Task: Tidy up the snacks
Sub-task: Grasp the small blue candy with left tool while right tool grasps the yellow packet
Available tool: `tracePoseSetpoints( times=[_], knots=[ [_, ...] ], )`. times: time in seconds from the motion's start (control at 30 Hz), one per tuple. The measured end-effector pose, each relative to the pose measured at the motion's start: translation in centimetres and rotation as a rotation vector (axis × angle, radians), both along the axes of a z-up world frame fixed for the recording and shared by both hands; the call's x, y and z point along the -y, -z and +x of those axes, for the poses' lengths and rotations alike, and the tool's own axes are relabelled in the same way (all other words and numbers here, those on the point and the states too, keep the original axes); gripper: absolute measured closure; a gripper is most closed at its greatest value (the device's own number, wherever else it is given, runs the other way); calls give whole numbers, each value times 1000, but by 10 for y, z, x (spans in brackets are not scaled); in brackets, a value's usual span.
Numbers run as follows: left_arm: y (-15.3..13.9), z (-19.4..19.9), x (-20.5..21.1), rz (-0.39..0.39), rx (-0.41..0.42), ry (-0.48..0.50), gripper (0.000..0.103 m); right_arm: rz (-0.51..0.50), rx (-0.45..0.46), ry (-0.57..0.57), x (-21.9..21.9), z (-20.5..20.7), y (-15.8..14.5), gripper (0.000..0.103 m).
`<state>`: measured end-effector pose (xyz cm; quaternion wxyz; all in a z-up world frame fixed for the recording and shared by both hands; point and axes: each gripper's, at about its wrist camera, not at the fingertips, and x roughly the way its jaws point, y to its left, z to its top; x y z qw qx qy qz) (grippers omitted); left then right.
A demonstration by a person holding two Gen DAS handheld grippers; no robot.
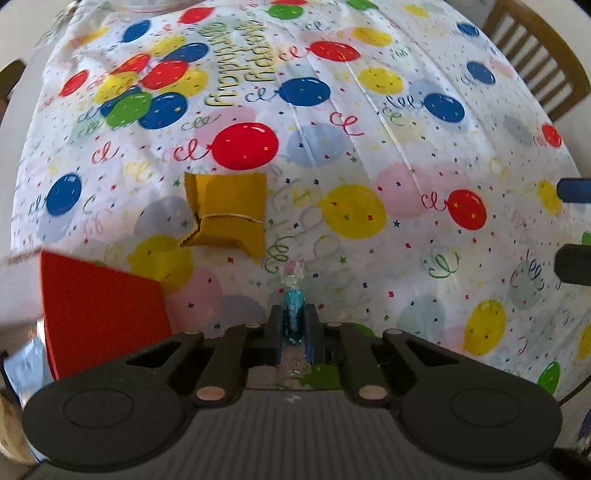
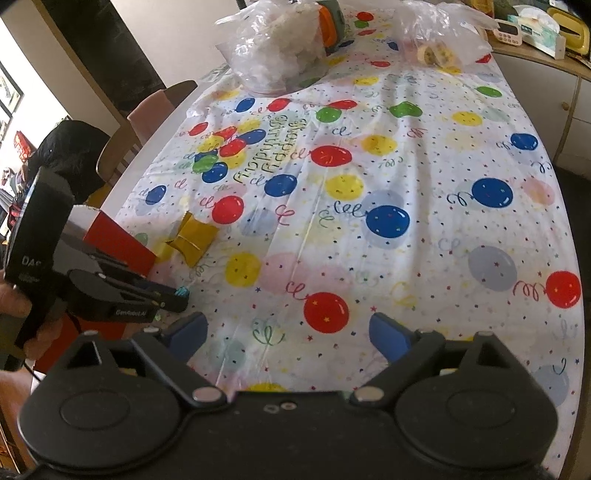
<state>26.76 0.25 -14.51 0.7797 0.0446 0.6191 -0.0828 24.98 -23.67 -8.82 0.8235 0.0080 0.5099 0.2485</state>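
Note:
My left gripper (image 1: 293, 323) points steeply down at the balloon-print tablecloth (image 1: 369, 147) and is shut on a small blue wrapped candy (image 1: 293, 310), whose clear twisted end sticks out past the pads. A gold foil snack packet (image 1: 227, 212) lies just beyond it, and a red box (image 1: 99, 314) sits to its left. In the right wrist view the left gripper (image 2: 181, 293) shows at the left edge with the blue candy (image 2: 181, 292) at its tip, next to the red box (image 2: 118, 243) and gold packet (image 2: 192, 240). My right gripper (image 2: 288, 332) hovers over the cloth, open and holding nothing.
Clear plastic bags (image 2: 280, 48) of items stand at the table's far end, another bag (image 2: 443, 33) to their right. Wooden chairs (image 2: 147, 122) flank the left side, and one chair (image 1: 535, 55) the right. A counter with clutter (image 2: 535, 26) lies beyond. A hand (image 2: 14, 306) grips the left tool.

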Motion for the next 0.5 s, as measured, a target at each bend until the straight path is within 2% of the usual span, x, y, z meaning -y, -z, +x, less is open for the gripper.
tracePoseSetpoints(
  times=[0.27,0.5],
  knots=[
    [-22,-34,-4,-67,67,-121,92,-21,13,-40,-29,11,-4,8],
    [-37,-66,-7,-97,116,-175,92,-25,-18,-40,-72,36,3,8]
  ],
)
